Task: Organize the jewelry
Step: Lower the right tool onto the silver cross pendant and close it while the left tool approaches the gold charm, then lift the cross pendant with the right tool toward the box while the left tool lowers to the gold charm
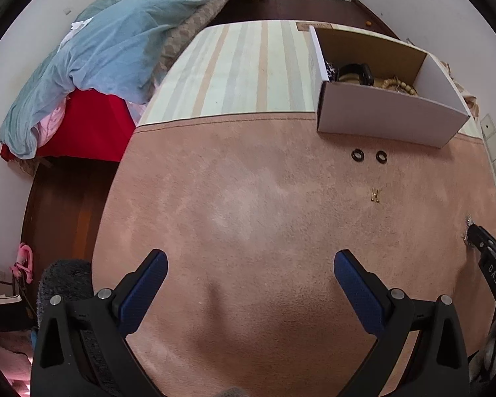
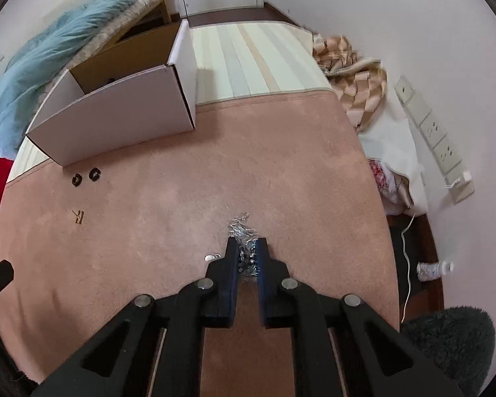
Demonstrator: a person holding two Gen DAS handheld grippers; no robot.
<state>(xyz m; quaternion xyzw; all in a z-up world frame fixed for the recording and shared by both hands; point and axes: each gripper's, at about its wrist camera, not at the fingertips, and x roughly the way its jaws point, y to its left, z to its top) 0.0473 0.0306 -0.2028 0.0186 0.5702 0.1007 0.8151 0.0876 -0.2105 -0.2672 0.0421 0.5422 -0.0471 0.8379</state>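
Note:
My right gripper (image 2: 247, 248) is shut on a silver chain (image 2: 241, 230) that lies bunched on the pink cloth; part of it spills out beyond the fingertips. In the left wrist view the chain (image 1: 469, 223) shows at the far right, by the right gripper. My left gripper (image 1: 250, 264) is open and empty above bare cloth. Two black rings (image 1: 369, 155) (image 2: 86, 177) and a small gold piece (image 1: 376, 195) (image 2: 78, 216) lie near a white cardboard box (image 1: 390, 117) (image 2: 115, 122). The box holds a black bracelet (image 1: 353, 71) and beads (image 1: 398, 86).
A striped cloth (image 1: 248, 69) covers the far part of the table. A bed with a blue quilt (image 1: 115, 43) stands to the left. A checked cloth (image 2: 353, 66) and a power strip (image 2: 436, 139) lie along the wall on the right.

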